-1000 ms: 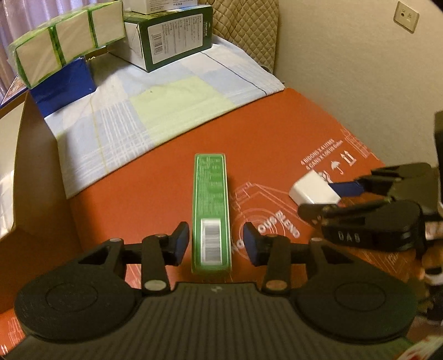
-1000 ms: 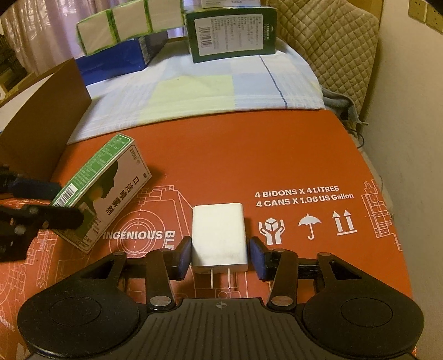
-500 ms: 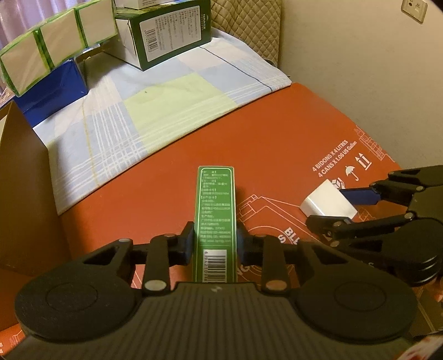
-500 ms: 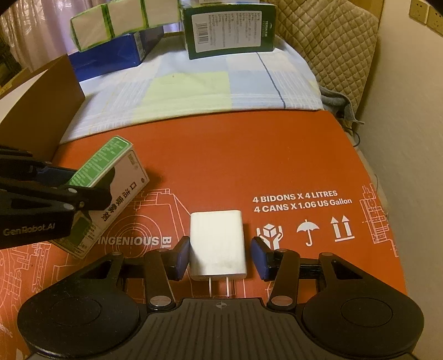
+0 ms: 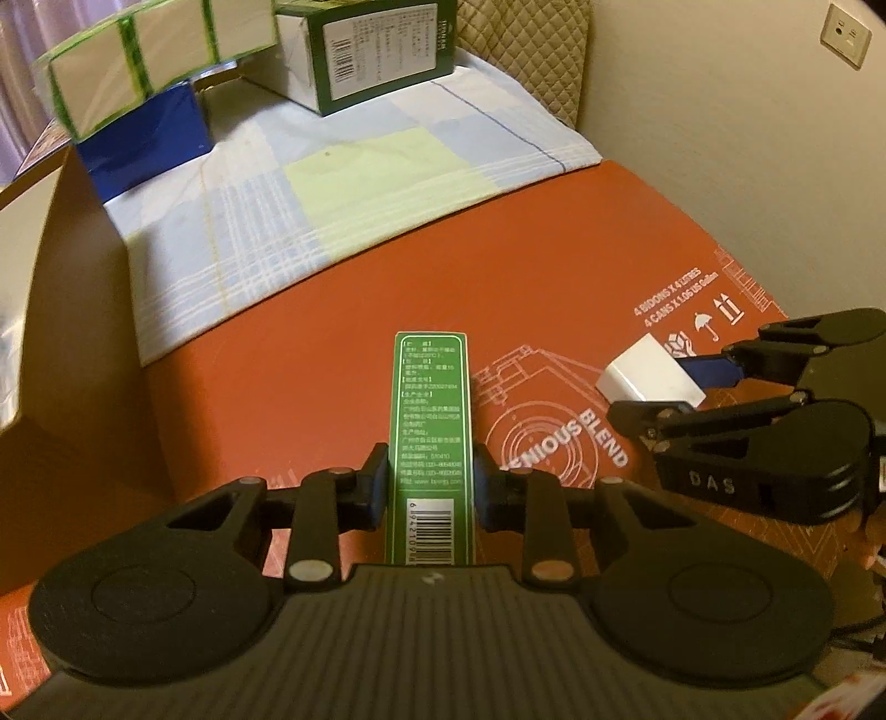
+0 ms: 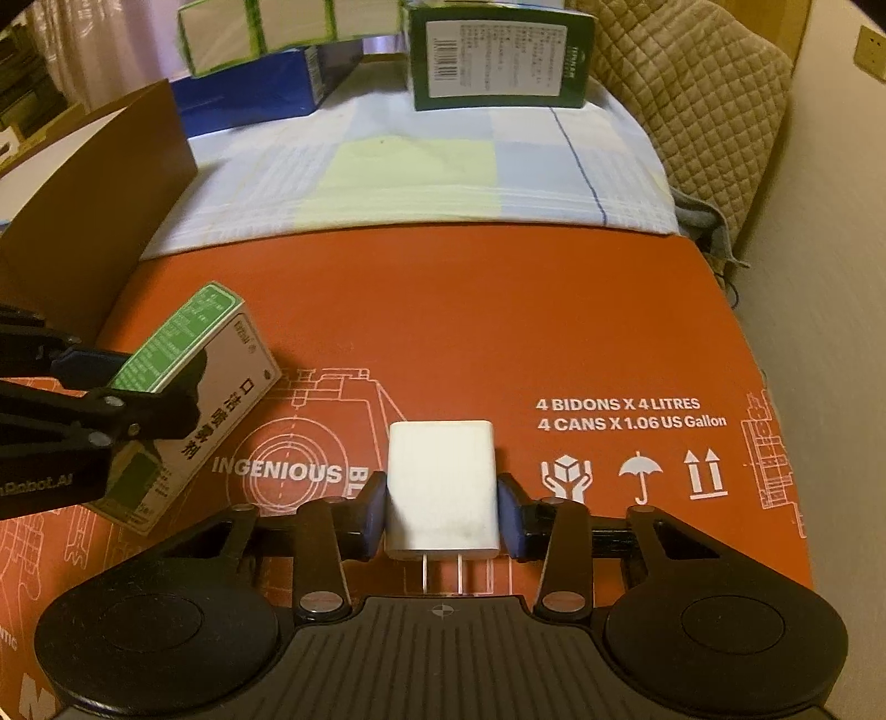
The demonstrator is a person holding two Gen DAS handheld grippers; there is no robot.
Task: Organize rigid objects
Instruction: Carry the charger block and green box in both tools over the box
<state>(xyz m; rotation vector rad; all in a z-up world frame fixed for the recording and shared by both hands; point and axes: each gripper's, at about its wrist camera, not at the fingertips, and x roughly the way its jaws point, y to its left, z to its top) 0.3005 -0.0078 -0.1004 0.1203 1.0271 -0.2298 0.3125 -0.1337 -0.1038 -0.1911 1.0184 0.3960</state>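
My left gripper [image 5: 429, 482] is shut on a narrow green medicine box [image 5: 432, 426] that stands on its long edge on the orange cardboard surface [image 5: 498, 266]. The box also shows in the right wrist view [image 6: 191, 399], with the left gripper [image 6: 119, 371] clamped on it. My right gripper [image 6: 441, 512] is shut on a white charger plug [image 6: 441, 487], prongs pointing back toward me. The plug also shows in the left wrist view [image 5: 645, 374] between the right gripper's fingers [image 5: 720, 371].
A checked cloth [image 5: 332, 183] covers the far half of the surface. On it stand a dark green box [image 5: 376, 50], a blue box [image 5: 144, 138] and a green-striped white pack [image 5: 144, 55]. A brown cardboard wall [image 5: 61, 343] is on the left, a room wall on the right.
My left gripper closed on the green box, and my right gripper closed on the white plug. Both grippers moved slightly forward.
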